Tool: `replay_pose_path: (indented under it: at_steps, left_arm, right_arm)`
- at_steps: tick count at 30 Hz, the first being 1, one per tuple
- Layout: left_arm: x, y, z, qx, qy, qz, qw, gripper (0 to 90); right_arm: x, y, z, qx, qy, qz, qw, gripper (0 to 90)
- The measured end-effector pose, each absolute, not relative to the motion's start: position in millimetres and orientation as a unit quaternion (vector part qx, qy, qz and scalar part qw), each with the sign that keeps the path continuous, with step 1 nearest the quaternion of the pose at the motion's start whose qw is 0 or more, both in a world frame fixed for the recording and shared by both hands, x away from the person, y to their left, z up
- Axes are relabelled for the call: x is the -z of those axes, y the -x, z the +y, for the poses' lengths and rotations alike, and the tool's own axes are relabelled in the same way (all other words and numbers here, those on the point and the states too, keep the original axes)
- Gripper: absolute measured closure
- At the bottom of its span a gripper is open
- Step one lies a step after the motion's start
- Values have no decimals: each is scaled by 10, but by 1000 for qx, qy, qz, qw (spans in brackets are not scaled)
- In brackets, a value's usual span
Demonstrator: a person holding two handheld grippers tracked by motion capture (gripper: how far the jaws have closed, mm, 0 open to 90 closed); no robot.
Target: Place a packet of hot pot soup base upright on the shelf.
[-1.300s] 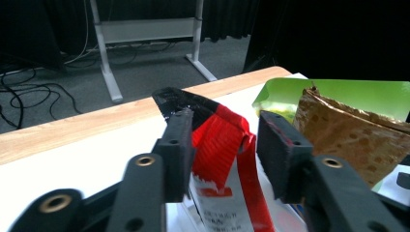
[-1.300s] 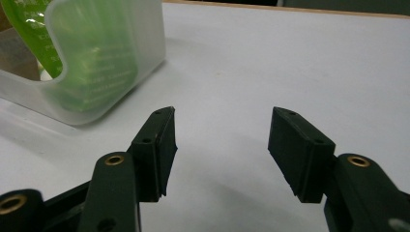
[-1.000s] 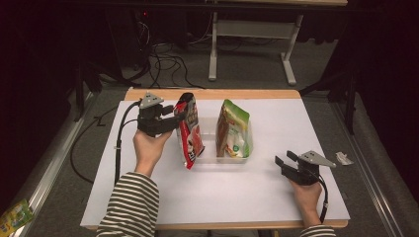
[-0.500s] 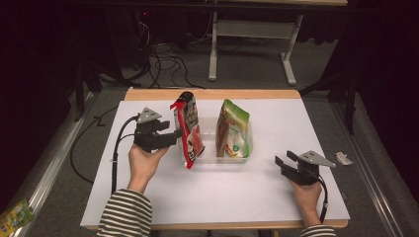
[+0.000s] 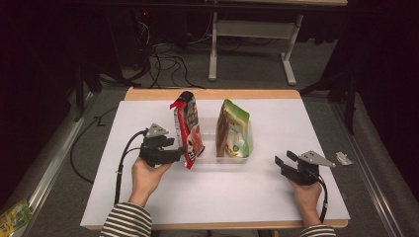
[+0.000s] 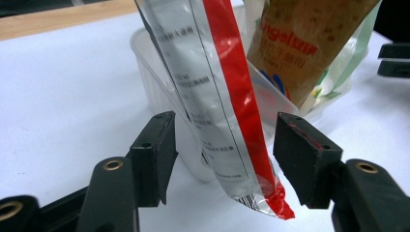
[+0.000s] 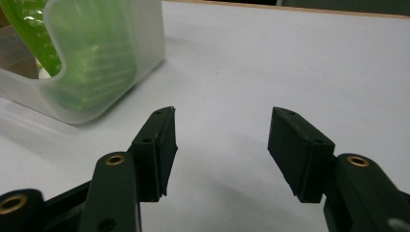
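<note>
We've got the left claw [image 6: 222, 150] spread wide, having just been opening, with the red snack bag [image 6: 227, 106] between its jaws but not pinched. The bag's lower corner hangs outside the clear plastic tub [image 5: 210, 158] on the tabletop [image 5: 276, 192]; its top is cut off up close. The green pouch [image 5: 234, 131] stands inside the tub. The right claw [image 7: 222, 145] sits apart, empty.
</note>
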State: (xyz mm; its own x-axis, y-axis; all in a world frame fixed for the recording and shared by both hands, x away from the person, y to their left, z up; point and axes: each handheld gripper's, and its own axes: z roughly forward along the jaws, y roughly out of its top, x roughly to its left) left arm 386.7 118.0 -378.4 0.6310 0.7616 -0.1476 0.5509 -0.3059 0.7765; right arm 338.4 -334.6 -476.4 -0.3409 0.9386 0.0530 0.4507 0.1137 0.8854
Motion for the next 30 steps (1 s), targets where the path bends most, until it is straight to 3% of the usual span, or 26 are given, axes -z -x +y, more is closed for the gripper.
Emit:
replay_pose_path:
  at_steps: [30]
  left_arm:
    - [3876,-3971,950,-130,-820,394,395,583]
  right_arm:
    - [4765,-3390,-3351,-436,-501,694,278,435]
